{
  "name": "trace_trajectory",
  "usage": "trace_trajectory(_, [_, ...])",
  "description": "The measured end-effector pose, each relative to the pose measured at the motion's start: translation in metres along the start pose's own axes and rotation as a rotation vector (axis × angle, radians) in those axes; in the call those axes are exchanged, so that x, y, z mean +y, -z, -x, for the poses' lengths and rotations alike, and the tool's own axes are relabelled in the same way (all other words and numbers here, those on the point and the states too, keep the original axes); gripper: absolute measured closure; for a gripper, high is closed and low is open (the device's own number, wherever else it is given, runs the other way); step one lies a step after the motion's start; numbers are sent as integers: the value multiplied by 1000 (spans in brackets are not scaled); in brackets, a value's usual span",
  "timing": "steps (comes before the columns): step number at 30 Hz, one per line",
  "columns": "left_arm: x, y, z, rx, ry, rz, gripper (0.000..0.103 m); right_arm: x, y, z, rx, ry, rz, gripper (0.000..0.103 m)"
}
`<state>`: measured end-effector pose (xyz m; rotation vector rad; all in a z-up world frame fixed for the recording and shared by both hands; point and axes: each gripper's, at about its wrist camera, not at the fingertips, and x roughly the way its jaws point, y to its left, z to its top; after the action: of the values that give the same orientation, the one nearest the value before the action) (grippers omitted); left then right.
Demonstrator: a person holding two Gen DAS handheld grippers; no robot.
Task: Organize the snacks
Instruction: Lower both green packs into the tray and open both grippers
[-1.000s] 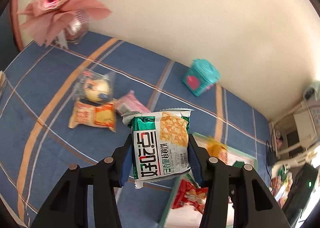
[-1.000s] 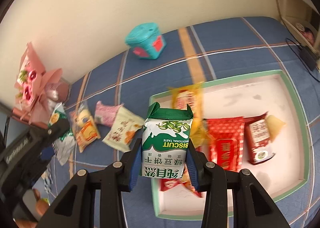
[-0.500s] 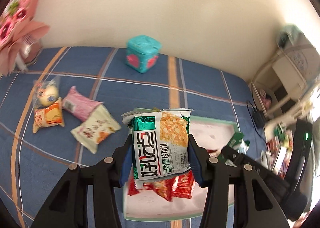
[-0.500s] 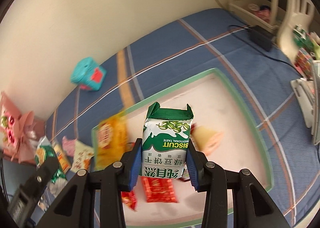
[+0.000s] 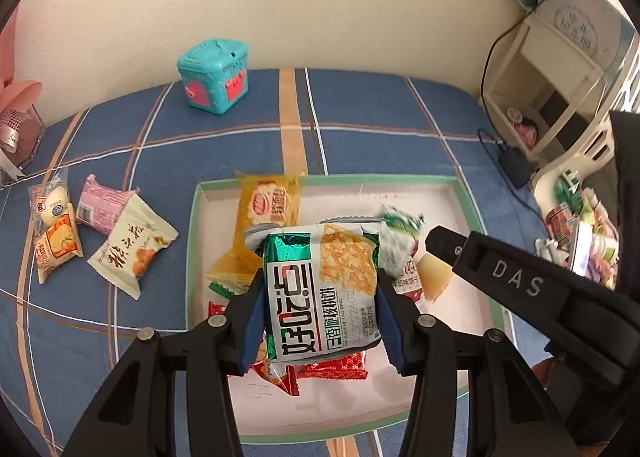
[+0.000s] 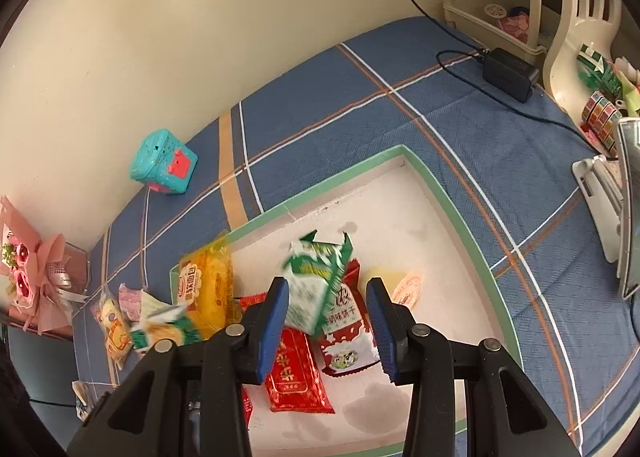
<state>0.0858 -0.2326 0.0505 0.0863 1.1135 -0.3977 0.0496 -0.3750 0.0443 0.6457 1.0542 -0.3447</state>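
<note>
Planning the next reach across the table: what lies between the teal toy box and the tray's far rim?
Only bare blue plaid cloth lies between the teal toy box and the tray. Both wrist views show it, the left most squarely.

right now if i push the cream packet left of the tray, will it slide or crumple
The cream packet looks puffy with crimped ends, so probably light, its edges floppy. It lies flat on the woven cloth, so a push likely drags rather than glides. Flat, it seems unlikely to roll.
</note>
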Motion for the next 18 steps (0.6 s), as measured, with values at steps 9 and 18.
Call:
trace_trajectory(9, [-3,4,-15,38,-12,-22,51,-1,4,-10,29,22,-5,60])
trace_trajectory(18, [-1,2,-9,34,-19,-11,47,-1,4,-10,29,28,2,59])
